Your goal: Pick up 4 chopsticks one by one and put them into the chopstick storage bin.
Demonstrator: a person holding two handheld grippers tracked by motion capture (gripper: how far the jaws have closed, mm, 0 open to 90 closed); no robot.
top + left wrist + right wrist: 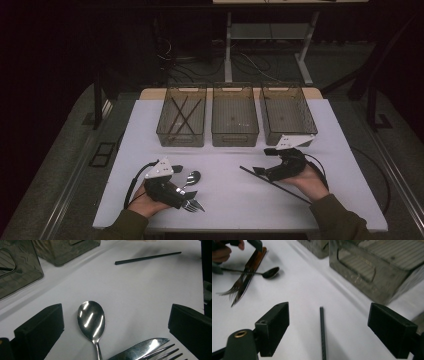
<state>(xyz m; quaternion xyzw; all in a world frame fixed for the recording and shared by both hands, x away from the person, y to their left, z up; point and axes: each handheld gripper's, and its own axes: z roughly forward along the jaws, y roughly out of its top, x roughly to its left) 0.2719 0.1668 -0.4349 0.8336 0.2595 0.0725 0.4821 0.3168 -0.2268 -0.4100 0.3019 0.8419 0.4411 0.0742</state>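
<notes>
The middle of the white bench (225,180) lies bare between the spoon (192,177) with the fork (194,205) on the left and the black chopstick (274,184) slanting on the right, so a claw could pass there freely. Three clear bins (235,121) stand side by side along the far edge and block the way forward, with only narrow gaps between them. In the right gripper view, the nearest bin (377,270) rises close beside the wide-spread right claw (328,332).
</notes>
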